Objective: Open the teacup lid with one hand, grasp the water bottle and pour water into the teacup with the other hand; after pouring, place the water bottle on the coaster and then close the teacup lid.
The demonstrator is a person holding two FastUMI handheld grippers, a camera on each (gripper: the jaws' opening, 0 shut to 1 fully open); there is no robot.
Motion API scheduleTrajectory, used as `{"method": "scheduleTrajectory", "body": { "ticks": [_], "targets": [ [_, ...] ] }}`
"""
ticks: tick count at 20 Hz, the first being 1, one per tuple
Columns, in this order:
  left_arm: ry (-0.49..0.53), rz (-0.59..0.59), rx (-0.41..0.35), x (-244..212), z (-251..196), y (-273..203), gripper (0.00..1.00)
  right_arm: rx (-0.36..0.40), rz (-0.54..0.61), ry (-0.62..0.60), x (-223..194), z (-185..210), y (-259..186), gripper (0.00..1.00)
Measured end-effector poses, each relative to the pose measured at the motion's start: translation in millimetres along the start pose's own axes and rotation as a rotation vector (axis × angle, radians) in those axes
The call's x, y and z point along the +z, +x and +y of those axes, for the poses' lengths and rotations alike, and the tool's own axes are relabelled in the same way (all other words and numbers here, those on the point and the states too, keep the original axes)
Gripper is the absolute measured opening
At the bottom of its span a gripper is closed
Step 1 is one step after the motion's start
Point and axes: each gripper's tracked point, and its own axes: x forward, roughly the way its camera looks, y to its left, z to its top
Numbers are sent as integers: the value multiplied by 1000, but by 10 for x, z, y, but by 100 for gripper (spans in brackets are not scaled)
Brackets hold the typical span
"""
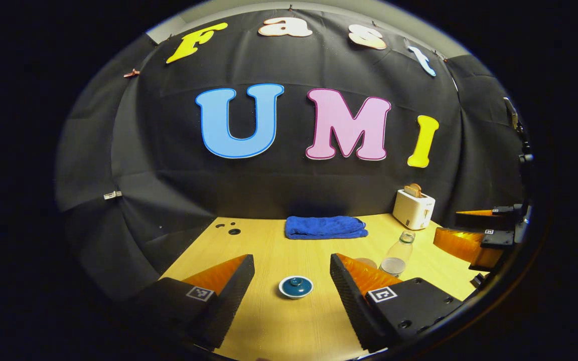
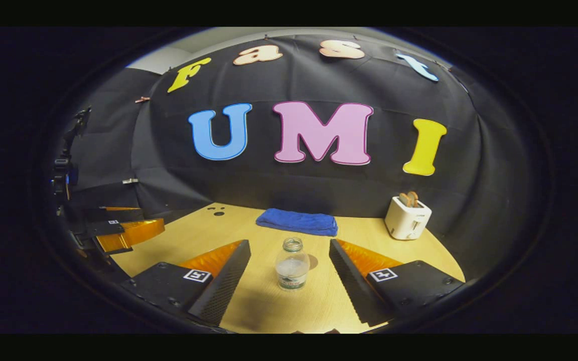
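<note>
Teacup point(image 1: 295, 287), lid on, sits on the surface point(image 1: 279, 321) ahead of the left gripper point(image 1: 291, 273), jaws spread and empty. Water bottle point(image 2: 292, 264) stands upright between the right gripper point(image 2: 289, 268) fingers, untouched, jaws apart.

Hand-held gripper point(image 1: 291, 265): square coded markers, screws
</note>
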Motion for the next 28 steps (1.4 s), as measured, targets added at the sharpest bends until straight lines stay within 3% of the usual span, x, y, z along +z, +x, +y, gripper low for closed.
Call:
{"method": "scheduleTrajectory", "body": {
  "ticks": [10,20,28],
  "targets": [
    [-11,15,73,-184,69,281,95,79,38,7,-267,38,257,98],
    [11,70,16,-871,-62,909,96,66,92,22,-808,-165,606,98],
    [7,101,-14,-1322,-94,1512,90,93,92,-38,-1095,-50,828,98]
  ]
}}
